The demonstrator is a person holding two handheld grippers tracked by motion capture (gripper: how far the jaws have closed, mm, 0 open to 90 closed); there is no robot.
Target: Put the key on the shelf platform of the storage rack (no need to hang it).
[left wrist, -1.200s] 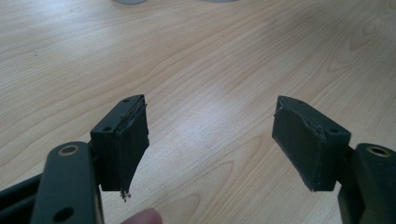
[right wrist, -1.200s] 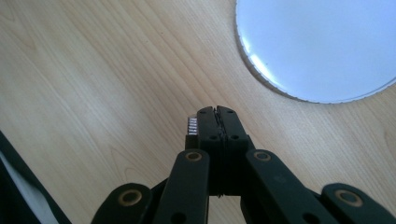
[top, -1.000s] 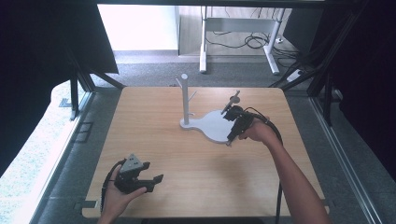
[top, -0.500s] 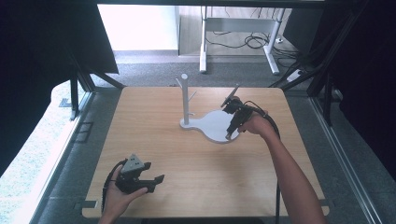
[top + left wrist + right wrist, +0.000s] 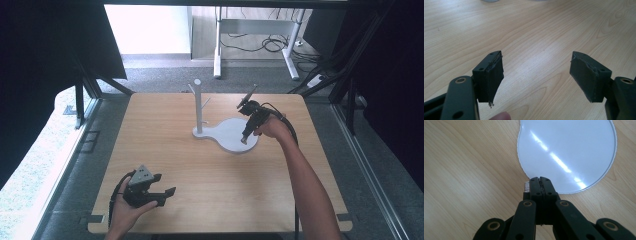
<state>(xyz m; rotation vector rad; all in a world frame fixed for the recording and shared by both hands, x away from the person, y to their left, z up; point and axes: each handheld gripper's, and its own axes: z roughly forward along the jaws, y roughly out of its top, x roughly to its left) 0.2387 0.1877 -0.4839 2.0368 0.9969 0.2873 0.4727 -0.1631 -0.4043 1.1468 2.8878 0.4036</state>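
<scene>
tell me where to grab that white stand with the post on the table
Take the white stand by its upright post, likely from the side below the short pegs. The base plate lies flat on the table, leaving almost no edge for jaws, while the post is slim and vertical, so jaws can close across it.

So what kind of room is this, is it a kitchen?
Probably not a kitchen: it looks like a lab or workshop for recording. A bare wooden table stands between dark curtains, with loose cables on the floor behind and a white stand on top.
</scene>
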